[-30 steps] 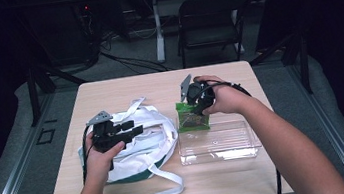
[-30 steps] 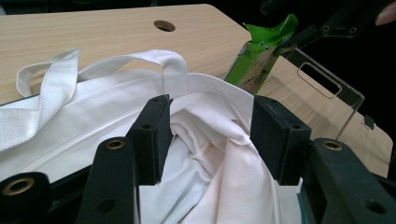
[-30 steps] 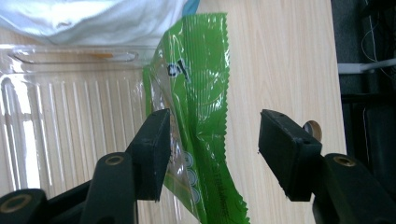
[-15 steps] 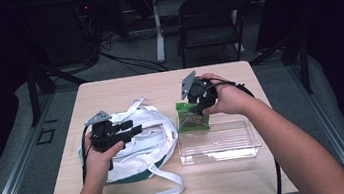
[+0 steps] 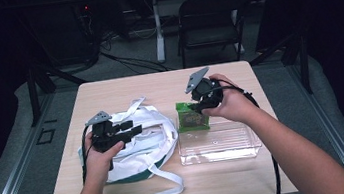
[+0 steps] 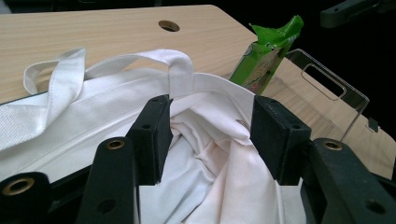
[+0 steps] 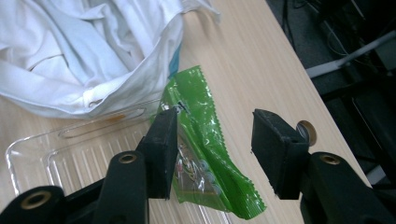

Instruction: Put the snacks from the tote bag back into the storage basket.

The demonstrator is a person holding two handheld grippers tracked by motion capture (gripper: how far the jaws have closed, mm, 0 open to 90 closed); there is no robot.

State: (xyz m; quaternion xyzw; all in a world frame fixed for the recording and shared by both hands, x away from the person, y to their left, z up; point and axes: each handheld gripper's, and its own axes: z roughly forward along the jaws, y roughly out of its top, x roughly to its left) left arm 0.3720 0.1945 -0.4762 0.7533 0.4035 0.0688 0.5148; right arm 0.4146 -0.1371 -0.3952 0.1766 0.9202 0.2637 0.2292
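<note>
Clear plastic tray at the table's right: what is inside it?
One green foil snack packet leans at the left end of the clear plastic tray, between the open right gripper. The rest of its ribbed floor is bare. The packet covers what's beneath it.

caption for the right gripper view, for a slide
Open right gripper poised over a green snack packet beside a clear tray.

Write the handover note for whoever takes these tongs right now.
Left tongs: open, jaws inside the mouth of the white tote bag, clamping nothing.
Right tongs: open around the green snack packet; no clamp yet.
The packet leans at the far edge of the clear plastic tray, beside the bag on the wooden table.
Done: nothing packed that I can see.
Left, probably: grip the packet and move it into the bag.
</note>
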